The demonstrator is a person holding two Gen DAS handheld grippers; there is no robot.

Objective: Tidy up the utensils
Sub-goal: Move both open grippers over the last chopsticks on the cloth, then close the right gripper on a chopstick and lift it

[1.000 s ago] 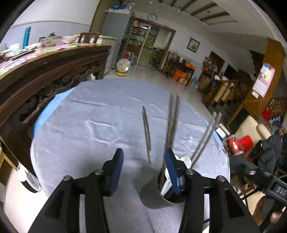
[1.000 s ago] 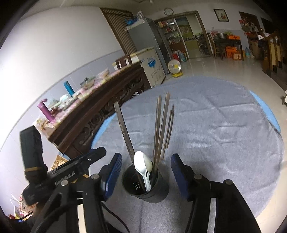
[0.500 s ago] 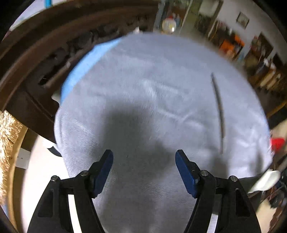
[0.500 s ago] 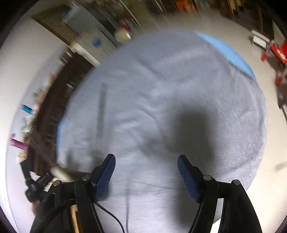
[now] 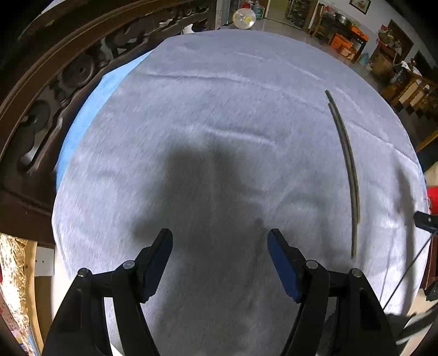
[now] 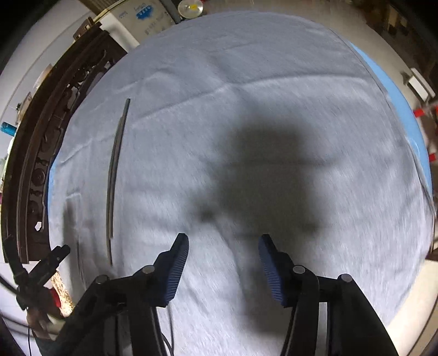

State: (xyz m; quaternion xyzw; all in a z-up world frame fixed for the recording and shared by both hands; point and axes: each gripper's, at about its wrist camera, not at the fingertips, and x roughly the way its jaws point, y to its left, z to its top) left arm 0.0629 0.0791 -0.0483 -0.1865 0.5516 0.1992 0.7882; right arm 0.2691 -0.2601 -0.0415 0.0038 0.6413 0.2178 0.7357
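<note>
— Utensils?
— Two chopsticks [image 5: 346, 153], side by side on grey cloth [image 5: 219, 109], apart from both grippers.
— Grippers?
— Left gripper [image 5: 219, 241] spread, empty. Right gripper [image 6: 224, 245] closing on nothing.
— Surroundings?
— Carved dark sideboard [image 5: 49, 82] beside the table; tiled floor.

No legible text anywhere; blue print on white appliance [image 6: 145, 13] too blurred to read.

A lived-in home dining room is shown. Beyond the fingertips a round table [image 5: 219, 115] draped in grey cloth is seen; to their left a carved dark-wood sideboard [image 5: 54, 82] is set. Farther ahead a small floor fan [image 5: 244, 18] and cluttered wooden furniture [image 5: 345, 41] are visible.
</note>
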